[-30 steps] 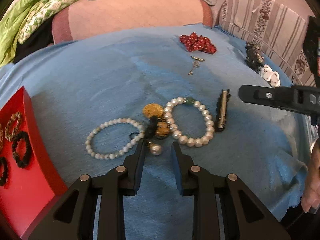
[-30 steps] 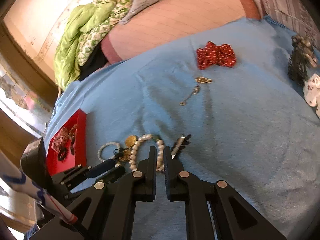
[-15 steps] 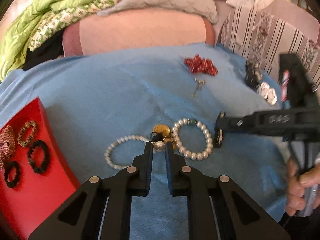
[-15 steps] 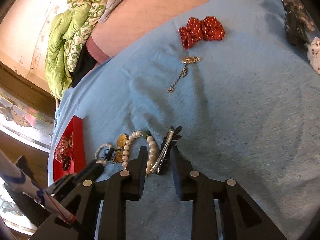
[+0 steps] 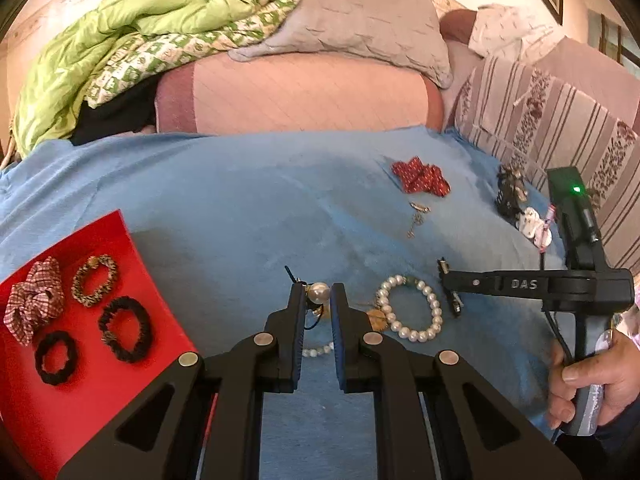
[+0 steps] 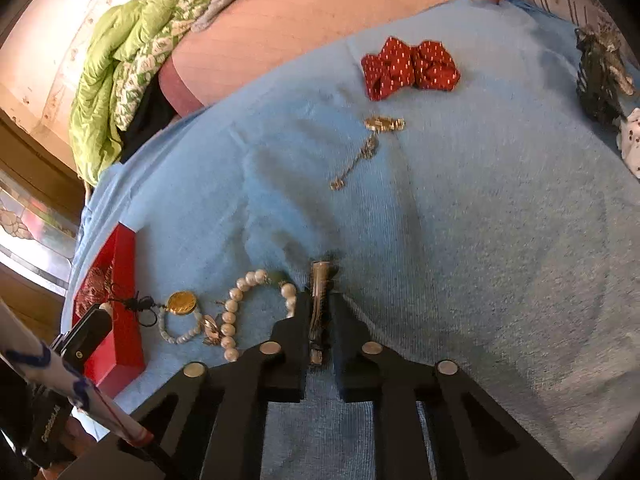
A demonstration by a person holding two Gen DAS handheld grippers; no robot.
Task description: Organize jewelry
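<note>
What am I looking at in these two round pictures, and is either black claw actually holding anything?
No robot: a person holds a black two-finger gripper in each hand, each with a fisheye camera looking along its fingers. One picture is from the left gripper, shut on a large pearl bead tied to a black cord. The other is from the right gripper, whose jaws have just closed on a long metal hair clip. The person's hand carrying it shows in the left view. On the blue cloth lie a white pearl bracelet, a red dotted fabric bow and a gold chain brooch. The red tray holds fabric hair ties.
</note>
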